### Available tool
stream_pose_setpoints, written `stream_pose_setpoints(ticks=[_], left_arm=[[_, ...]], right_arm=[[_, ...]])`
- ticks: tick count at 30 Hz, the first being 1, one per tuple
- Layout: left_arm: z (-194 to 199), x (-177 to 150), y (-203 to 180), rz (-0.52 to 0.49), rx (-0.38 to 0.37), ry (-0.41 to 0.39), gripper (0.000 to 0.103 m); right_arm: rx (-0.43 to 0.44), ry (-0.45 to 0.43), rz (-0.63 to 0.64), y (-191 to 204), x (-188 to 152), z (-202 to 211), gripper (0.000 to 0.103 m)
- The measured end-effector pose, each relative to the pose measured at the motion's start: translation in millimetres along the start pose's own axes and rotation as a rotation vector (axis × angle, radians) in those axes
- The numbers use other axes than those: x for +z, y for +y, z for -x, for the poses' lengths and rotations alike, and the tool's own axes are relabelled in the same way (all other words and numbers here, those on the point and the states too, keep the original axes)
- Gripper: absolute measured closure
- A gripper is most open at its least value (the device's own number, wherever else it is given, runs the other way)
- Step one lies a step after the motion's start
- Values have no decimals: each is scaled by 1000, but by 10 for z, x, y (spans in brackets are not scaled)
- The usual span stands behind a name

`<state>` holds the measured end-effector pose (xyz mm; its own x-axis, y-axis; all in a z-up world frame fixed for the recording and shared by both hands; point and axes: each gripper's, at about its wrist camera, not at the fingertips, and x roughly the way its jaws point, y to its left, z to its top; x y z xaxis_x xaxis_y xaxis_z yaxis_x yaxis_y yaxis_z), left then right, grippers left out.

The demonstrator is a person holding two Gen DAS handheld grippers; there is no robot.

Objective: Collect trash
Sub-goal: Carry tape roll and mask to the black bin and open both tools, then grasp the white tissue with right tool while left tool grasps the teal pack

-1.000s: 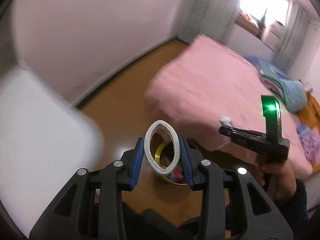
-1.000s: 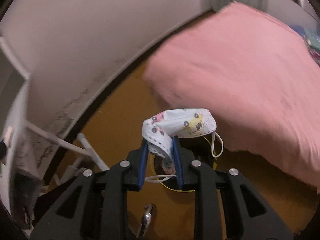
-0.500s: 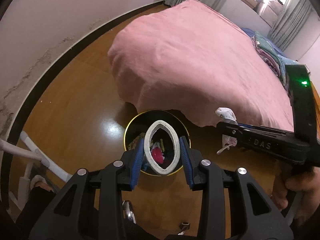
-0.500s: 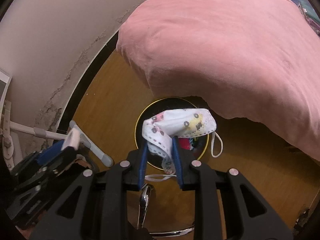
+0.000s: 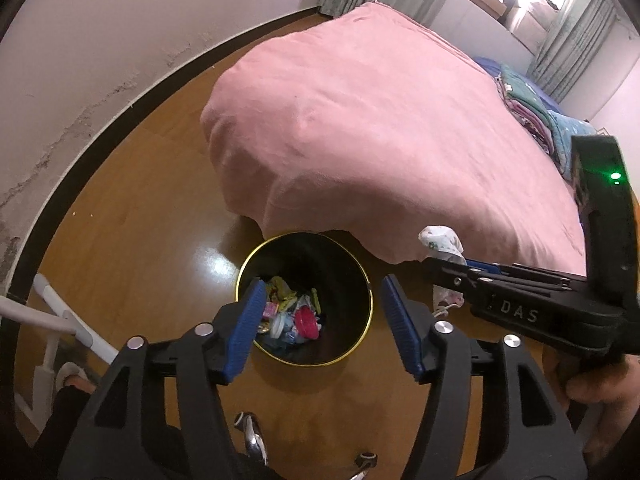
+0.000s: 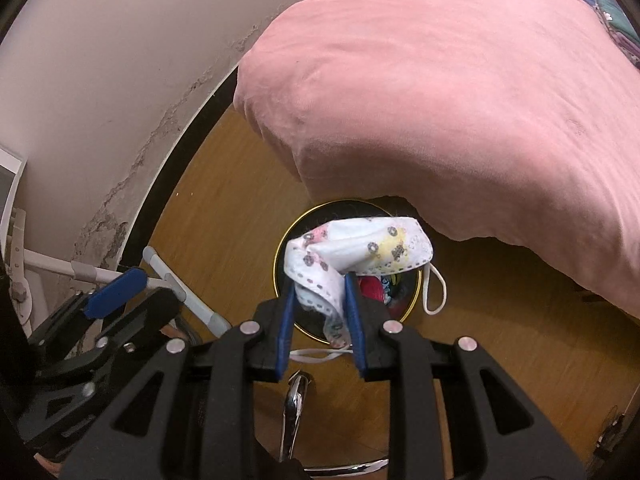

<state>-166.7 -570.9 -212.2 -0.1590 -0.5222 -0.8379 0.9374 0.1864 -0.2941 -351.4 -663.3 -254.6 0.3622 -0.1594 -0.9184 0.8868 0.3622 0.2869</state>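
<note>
My right tool (image 6: pixel 319 312) points steeply down at the floor (image 6: pixel 224 200). Its blue pads (image 6: pixel 287 320) are closed on a crumpled mask (image 6: pixel 352 252), white with small printed figures. One ear loop (image 6: pixel 434 290) hangs free on the right side, another lies under the jaws. Directly below the mask I see a black bin (image 6: pixel 280 256) with a gold rim, and some colourful trash (image 6: pixel 380 286) is inside it. The bin stands on the wooden floor, just beside the edge of a bed with a pink cover (image 6: pixel 460 100). At the lower left my left tool (image 6: pixel 114 292) shows one blue pad. Behind it there are white tubes (image 6: pixel 180 292) near the wall (image 6: pixel 100 80).
</note>
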Motion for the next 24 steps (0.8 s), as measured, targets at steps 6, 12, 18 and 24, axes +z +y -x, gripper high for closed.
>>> stream_pose_setpoints(ticks=[6, 12, 18, 24], left_arm=[[298, -59, 87, 10, 26, -36, 33], [818, -81, 165, 13, 78, -108, 20], [1581, -234, 315, 31, 151, -188, 12], [2543, -622, 690, 121, 318, -264, 9]], right_arm=[[-22, -10, 25, 106, 51, -15, 64], [-23, -53, 51, 246, 96, 42, 39], [-45, -86, 110, 478, 107, 87, 33], [-59, -178, 195, 953, 133, 290, 28]])
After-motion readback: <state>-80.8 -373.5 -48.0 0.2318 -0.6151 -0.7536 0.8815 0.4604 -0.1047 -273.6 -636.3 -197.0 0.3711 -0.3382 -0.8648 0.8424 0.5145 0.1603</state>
